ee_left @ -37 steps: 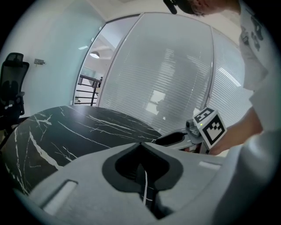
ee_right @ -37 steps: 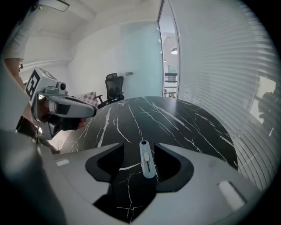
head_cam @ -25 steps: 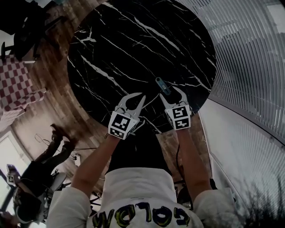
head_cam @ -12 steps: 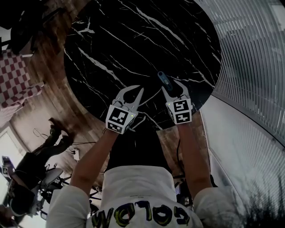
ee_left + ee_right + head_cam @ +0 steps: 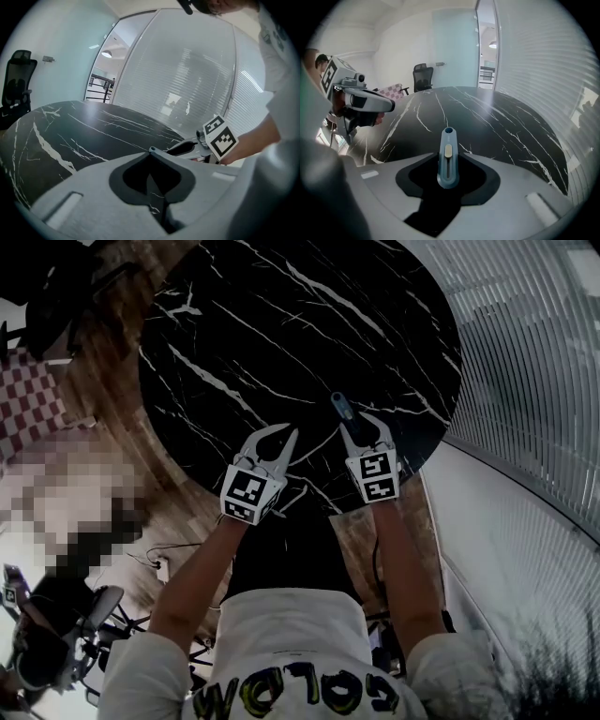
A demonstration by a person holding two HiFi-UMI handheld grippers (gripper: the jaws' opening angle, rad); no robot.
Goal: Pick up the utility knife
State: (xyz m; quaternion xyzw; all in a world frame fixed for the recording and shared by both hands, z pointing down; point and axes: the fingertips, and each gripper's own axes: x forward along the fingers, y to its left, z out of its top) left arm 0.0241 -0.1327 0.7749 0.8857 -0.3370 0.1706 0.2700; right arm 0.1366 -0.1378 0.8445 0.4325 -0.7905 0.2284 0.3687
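Head view: round black marble-look tabletop w/ white veins, person leaning over it, one gripper per hand. Right gripper angled down at the near-right part of the tabletop. Its jaws have just been closing and now sit against both sides of the utility knife.

Right gripper view: knife is blue-grey w/ a pale slider. Its near end is between the jaw tips and the rest points away across the tabletop; can't tell if it's lifted off the surface.

Left gripper hovers just beside the right one, to its left, over the near edge. Left gripper view: jaw tips meet, nothing between them.
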